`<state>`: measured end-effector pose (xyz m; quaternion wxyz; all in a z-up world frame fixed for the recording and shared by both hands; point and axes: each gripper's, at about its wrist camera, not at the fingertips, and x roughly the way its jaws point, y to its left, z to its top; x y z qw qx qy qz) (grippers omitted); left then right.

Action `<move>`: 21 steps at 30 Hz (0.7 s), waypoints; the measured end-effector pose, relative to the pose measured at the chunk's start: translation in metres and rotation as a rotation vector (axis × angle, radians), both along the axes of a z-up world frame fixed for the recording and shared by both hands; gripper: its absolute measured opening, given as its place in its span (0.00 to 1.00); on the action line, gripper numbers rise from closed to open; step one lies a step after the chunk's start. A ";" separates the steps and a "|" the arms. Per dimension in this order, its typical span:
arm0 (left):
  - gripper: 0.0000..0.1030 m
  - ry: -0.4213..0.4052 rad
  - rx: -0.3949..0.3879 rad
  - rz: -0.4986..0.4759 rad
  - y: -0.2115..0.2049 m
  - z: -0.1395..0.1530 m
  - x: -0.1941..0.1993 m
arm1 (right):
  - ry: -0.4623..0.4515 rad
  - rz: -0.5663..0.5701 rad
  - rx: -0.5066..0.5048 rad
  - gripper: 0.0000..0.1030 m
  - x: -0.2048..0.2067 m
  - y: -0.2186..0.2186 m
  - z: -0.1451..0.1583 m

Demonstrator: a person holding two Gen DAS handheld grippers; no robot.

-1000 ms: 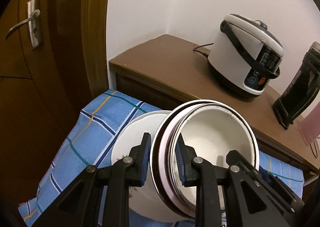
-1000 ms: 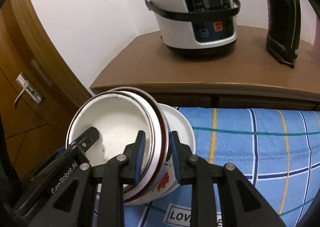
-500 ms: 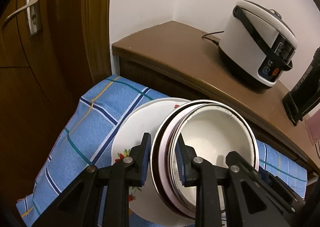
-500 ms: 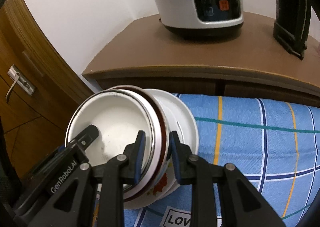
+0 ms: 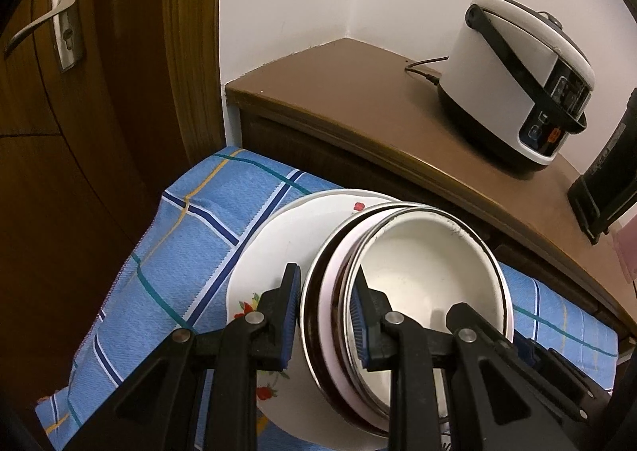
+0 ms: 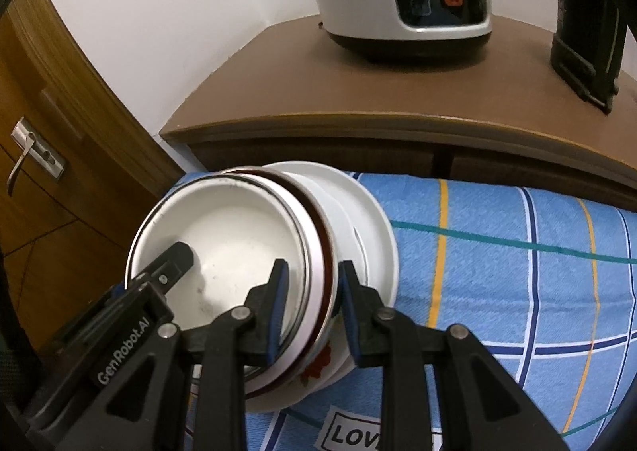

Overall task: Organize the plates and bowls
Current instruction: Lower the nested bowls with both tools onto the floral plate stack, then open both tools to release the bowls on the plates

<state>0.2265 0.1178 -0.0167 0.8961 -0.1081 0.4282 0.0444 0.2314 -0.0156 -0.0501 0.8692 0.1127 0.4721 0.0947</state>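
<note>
Nested white enamel bowls with dark rims (image 5: 422, 276) hang tilted between both claws, directly over a white floral plate (image 5: 274, 252) on the blue checked bench cloth (image 5: 191, 236). Left claw (image 5: 324, 315) and right claw (image 6: 310, 297) each clamp narrowly on opposite rims.

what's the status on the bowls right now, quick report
Left gripper and right gripper both clamp the nested bowls by opposite rims. Stack over the flowered plate. Nothing in the way.
</note>
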 end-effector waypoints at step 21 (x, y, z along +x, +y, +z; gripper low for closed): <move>0.38 -0.014 0.063 0.022 0.002 0.014 -0.009 | -0.081 -0.019 0.017 0.45 -0.012 -0.006 0.014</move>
